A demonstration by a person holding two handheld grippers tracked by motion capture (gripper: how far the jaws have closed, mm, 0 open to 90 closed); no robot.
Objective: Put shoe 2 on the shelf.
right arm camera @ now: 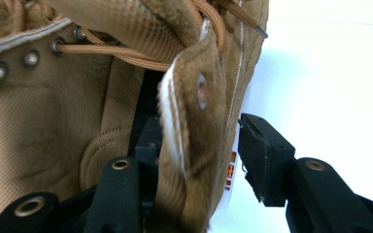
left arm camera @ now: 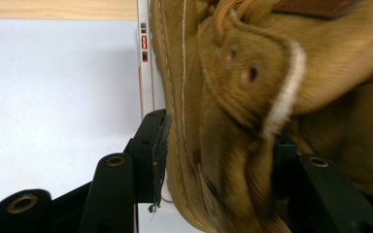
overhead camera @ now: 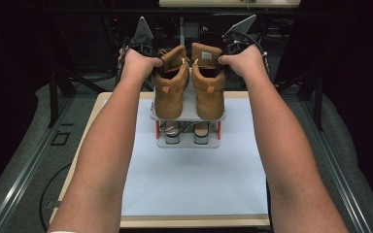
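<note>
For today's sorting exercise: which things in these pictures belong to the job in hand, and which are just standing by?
In the job:
- left boot, its collar between the left tongs
- right boot, its collar between the right tongs
- grey shoe rack under both boots

Standing by:
- sandals on the rack's lower shelf
- white sheet on the table

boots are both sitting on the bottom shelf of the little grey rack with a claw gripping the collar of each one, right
Not quite: the boots sit on the top shelf, not the bottom. The high view shows the left boot and right boot on the upper tier of the rack, with other shoes below. The rest holds: the left claw and the right claw each straddle a boot collar.
</note>
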